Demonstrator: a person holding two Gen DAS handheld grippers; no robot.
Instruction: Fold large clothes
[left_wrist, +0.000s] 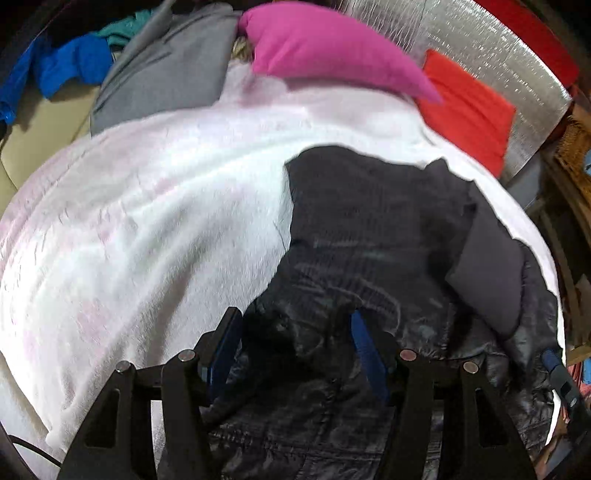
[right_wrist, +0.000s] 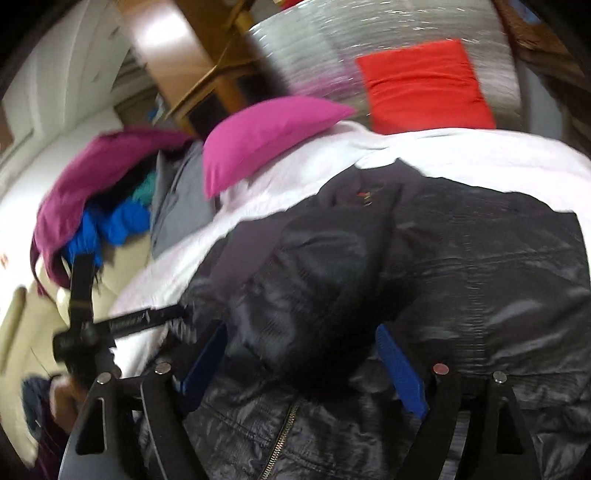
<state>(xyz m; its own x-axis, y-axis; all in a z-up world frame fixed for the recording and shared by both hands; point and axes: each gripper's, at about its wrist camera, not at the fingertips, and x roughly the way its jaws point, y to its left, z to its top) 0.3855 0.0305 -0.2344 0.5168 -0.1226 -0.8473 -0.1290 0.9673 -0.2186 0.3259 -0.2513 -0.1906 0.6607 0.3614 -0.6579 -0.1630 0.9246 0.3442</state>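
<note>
I am looking into a lived-in home bedroom: a bed under a white fleece blanket (left_wrist: 147, 221), a pink pillow (left_wrist: 325, 48) and a red cushion (right_wrist: 424, 85) at its far edge, loose clothes heaped at its far left corner (right_wrist: 110, 206), wooden furniture (right_wrist: 207, 85) behind.

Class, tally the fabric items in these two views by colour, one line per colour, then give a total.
Black: 1, jacket
White: 1, blanket
Pink: 1, pillow
Red: 1, cushion
Grey: 1, garment
Blue: 1, garment
Teal: 1, garment
Purple: 1, garment
Total: 8
</note>
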